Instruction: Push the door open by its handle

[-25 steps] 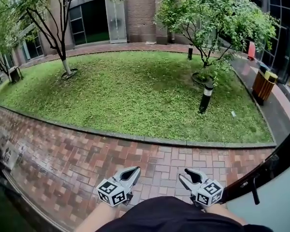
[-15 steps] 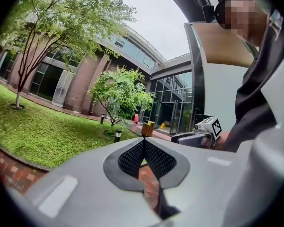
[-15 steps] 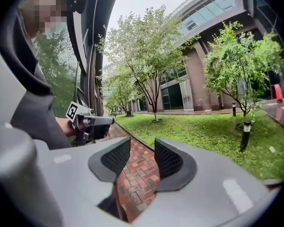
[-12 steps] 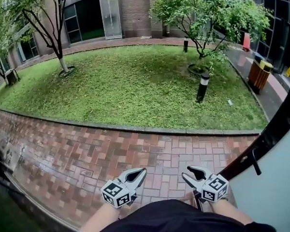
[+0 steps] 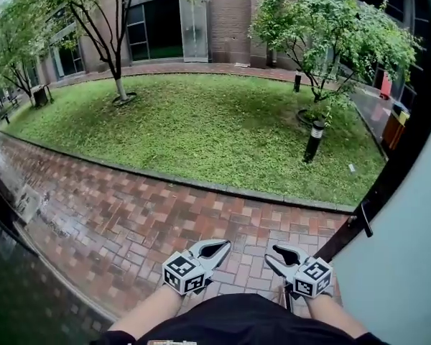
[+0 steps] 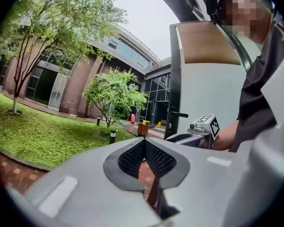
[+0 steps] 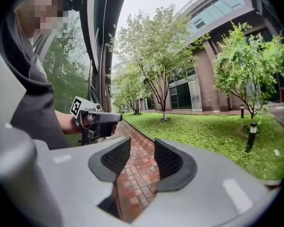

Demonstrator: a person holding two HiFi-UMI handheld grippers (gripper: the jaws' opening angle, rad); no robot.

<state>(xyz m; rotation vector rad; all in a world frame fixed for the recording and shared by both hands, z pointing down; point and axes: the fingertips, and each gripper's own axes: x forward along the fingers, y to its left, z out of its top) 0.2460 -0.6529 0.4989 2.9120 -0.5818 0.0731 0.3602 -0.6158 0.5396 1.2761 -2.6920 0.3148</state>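
The white door [image 5: 409, 250] with its dark edge stands swung out at the right, and its black lever handle [image 5: 364, 218] sticks out from that edge. My right gripper [image 5: 276, 254] hangs low by my body, left of the handle and clear of it, jaws open and empty. My left gripper [image 5: 219, 249] is beside it, jaws shut on nothing. In the left gripper view the door [image 6: 203, 93], the handle [image 6: 179, 114] and the right gripper [image 6: 175, 138] show ahead. The right gripper view shows the left gripper [image 7: 116, 118] over the bricks.
A wet red brick path [image 5: 129, 214] runs ahead, bordered by a lawn [image 5: 215, 128] with trees. A short bollard light [image 5: 314, 139] stands on the grass and a bin [image 5: 395, 128] behind the door edge. Dark green glass [image 5: 14, 286] closes the lower left.
The view has shifted, and the white door now fills more of the right edge. Both grippers stay low in front of my body with their jaws unchanged.
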